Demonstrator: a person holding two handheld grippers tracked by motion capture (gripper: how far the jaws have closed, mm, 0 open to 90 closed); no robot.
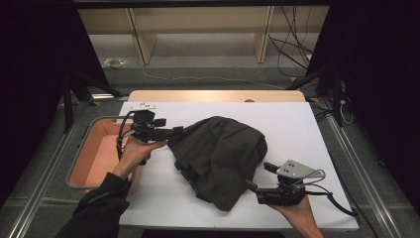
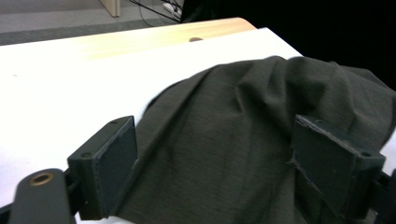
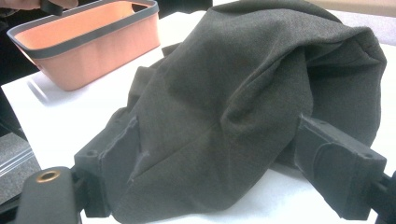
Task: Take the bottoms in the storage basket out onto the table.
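Flanking one dark garment (image 1: 218, 158), two open grippers, one orange bin (image 1: 101, 153)

A dark olive-grey garment (image 1: 220, 158) lies bunched in a loose, rumpled heap on the white desk (image 1: 297, 129), near its middle. The cloth humps up in soft folds, with creases running across the top. A thicker seamed edge shows at its left side. Its lower edge droops toward the desk's near side.
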